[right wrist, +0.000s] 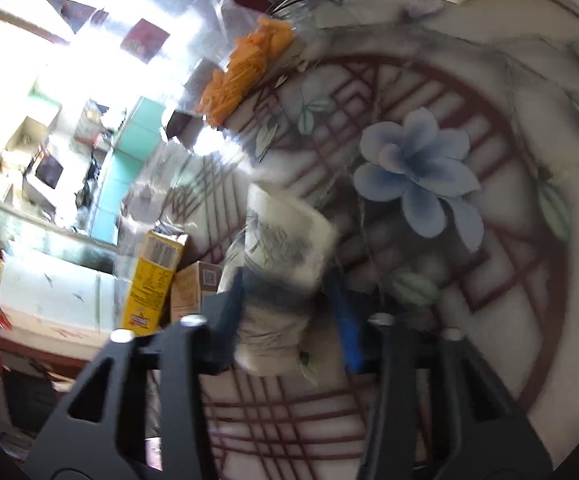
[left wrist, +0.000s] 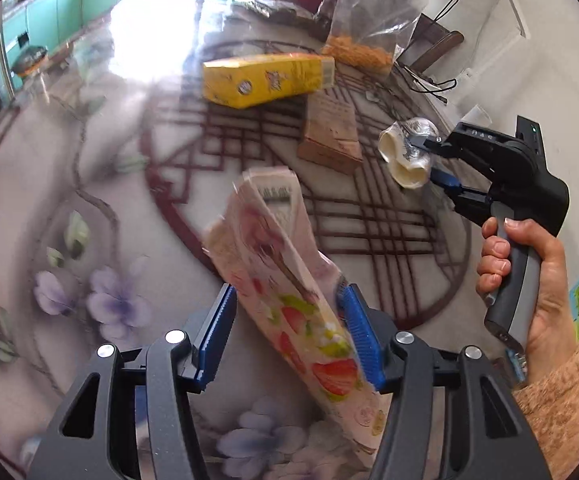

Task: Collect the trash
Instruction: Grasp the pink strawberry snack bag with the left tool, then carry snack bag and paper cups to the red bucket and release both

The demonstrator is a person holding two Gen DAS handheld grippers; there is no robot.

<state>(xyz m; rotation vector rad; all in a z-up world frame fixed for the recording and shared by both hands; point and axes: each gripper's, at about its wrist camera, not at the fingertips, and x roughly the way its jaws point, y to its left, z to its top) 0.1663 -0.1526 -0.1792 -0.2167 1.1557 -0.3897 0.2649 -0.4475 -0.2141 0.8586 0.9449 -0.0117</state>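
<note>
Lot: left gripper point(left wrist: 289, 334) jaws loose around strawberry-print carton point(left wrist: 285, 288); right gripper point(right wrist: 285, 312) jaws clenched on crushed paper cup point(right wrist: 285, 240), both lifted off the counter point(left wrist: 101, 216) for binning.

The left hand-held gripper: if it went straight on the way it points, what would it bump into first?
Probably the pink strawberry-printed carton, already between the left hand-held gripper fingers. Beyond it lies the glass tabletop; depth is unclear.

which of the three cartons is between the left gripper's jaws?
The pink strawberry carton, tilted between the left gripper fingers. The yellow carton and brown carton lie on the table, farther off.
</note>
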